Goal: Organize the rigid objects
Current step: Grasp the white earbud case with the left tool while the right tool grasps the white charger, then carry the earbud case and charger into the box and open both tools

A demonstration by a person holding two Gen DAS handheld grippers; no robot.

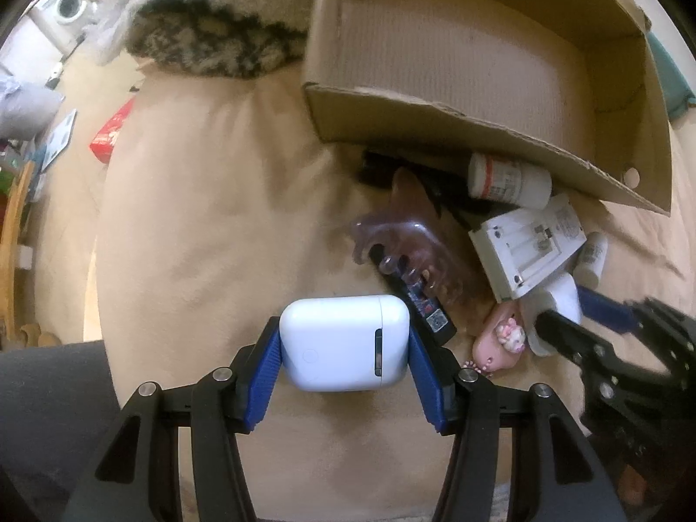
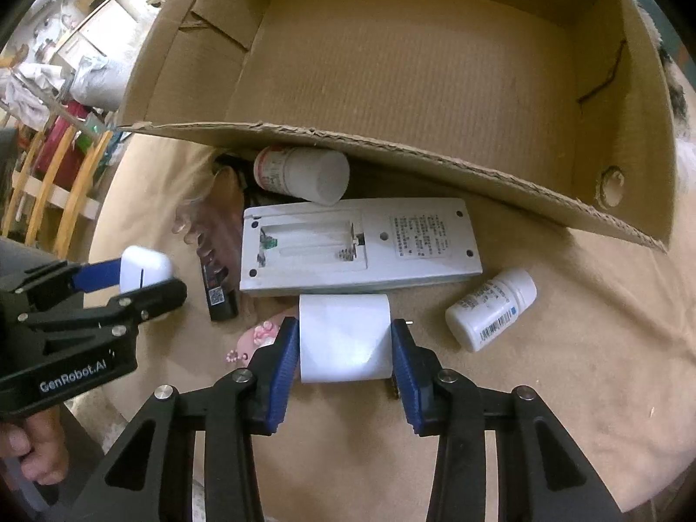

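— White plastic on both sides, then? What does the left gripper (image 1: 344, 348) have?

— A white earbud case (image 1: 343, 342), pinched between its blue pads (image 1: 264, 374) above the tan blanket (image 1: 209, 235), just left of the pile of small things.

— And the right gripper (image 2: 346, 339)?

— Clamped on a white plug block (image 2: 343, 337), with a metal prong showing at its right side. It sits just in front of the white remote (image 2: 361, 245), which lies face down with its battery bay uncovered.

— Where is the cardboard box (image 2: 391, 148)?

— Behind the pile, its near wall leaning over one pill bottle (image 2: 302, 176). A second pill bottle (image 2: 491, 309) lies on its side to the right of the plug block.

— Anything else in the pile?

— A brownish hair claw (image 1: 404, 239), a black lighter (image 2: 219, 289) and a pink trinket (image 1: 500, 341).
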